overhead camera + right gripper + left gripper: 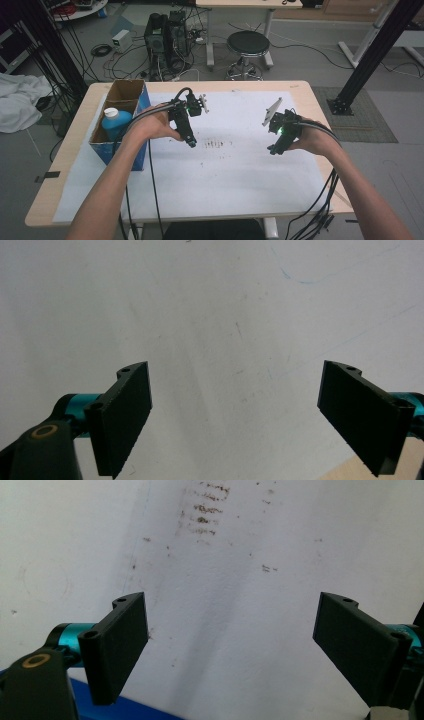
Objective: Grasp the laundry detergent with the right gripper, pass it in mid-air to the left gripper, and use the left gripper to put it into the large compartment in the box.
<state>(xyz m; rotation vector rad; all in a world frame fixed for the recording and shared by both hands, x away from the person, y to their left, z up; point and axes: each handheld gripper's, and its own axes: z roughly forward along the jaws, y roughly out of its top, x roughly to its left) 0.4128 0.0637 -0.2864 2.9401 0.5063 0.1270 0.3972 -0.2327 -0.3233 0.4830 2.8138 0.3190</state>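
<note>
A person holds a left tool point(191, 142) and a right tool point(274, 148) low over a white sheet point(230, 170) that covers the desk point(305, 92), both aimed down at its bare middle. In each gripper view the two black jaws stand wide apart with nothing between them, which suggests the hands are parked between moves rather than mid-grasp. The thing nearest to them, a blue bottle point(115, 123) with a white cap, stands upright in an open cardboard box point(125, 95) at the desk's left edge, just beside the left forearm and well apart from the right tool; its place there reads as stowed. A patch of dark smudges point(202, 510) marks the sheet just ahead of the left tool. The box wall hides the bottle's lower half, so whether it rests on the box floor or on something else cannot be told. The far compartment of the box looks empty, though its bottom is in shadow. In the high view the tools' jaws are too small and dark to read.
</note>
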